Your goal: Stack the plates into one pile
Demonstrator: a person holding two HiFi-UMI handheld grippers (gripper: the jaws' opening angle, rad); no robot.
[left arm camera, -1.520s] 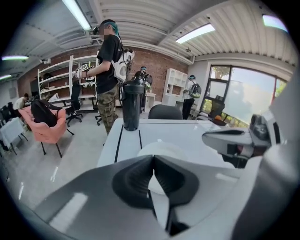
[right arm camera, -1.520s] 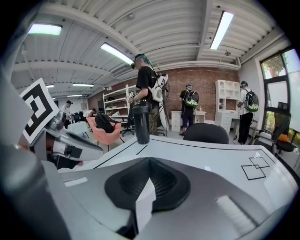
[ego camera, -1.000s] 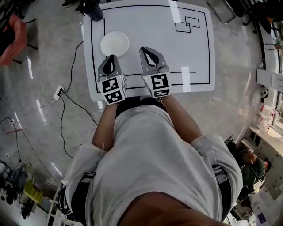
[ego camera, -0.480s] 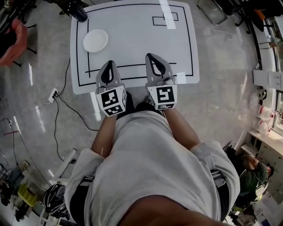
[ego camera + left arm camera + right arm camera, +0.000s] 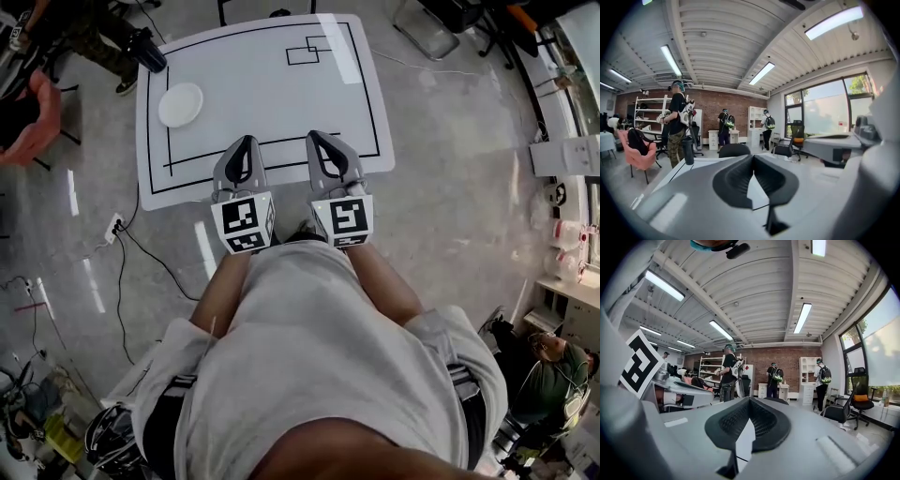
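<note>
left gripper: jaws pressed together, empty | right gripper: likewise closed on nothing | both level at the near edge of the table, likely idle | plate pile: far-left corner, apparently one stack, count unclear

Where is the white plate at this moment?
In the head view, the white plate lies on the left part of the white table, inside the black line, near the dark bottle at the far left corner.
</note>
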